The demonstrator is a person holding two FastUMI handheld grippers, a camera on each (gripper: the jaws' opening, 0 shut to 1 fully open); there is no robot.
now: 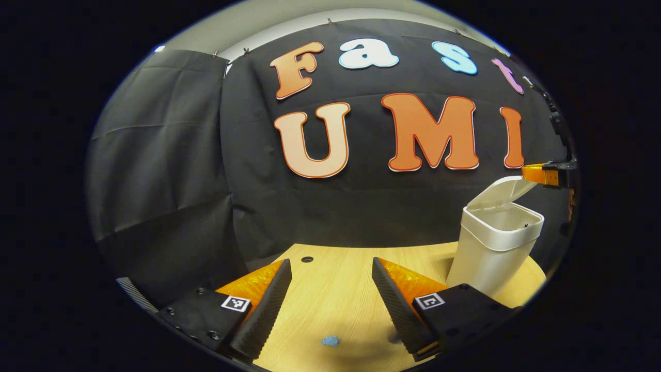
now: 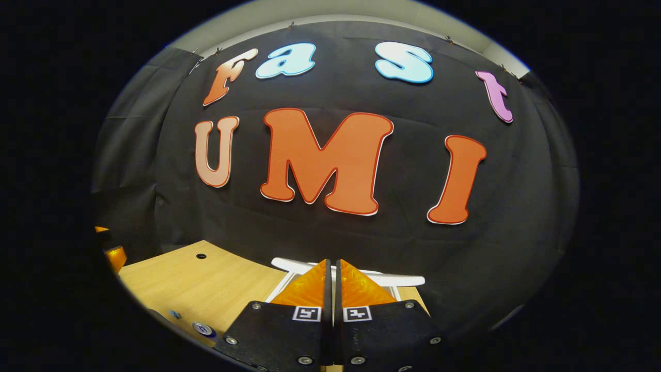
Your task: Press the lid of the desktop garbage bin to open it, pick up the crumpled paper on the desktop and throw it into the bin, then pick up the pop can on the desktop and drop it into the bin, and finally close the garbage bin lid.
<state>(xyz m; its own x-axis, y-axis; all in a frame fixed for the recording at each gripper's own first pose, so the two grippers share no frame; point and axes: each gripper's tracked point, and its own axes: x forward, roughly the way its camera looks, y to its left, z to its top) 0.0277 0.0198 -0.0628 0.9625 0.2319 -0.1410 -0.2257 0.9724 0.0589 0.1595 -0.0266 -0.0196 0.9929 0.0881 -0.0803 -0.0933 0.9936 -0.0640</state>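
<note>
On the wooden desktop (image 1: 335, 289), seen in the left gripper view, a white garbage bin (image 1: 493, 248) stands upright toward the right, its lid (image 1: 503, 191) tilted partly up. The right gripper (image 1: 539, 173) is seen at the raised edge of that lid, though contact cannot be judged. Lower down, the left gripper (image 1: 330, 305) is held wide apart with nothing between its fingers, and a small blue scrap (image 1: 331, 340) lies on the wood between them. From the right gripper view, the right gripper (image 2: 334, 274) is pressed narrow, fingers nearly touching with nothing between them, over the lid (image 2: 392, 279). A can top (image 2: 203, 328) is glimpsed at the lower left.
</note>
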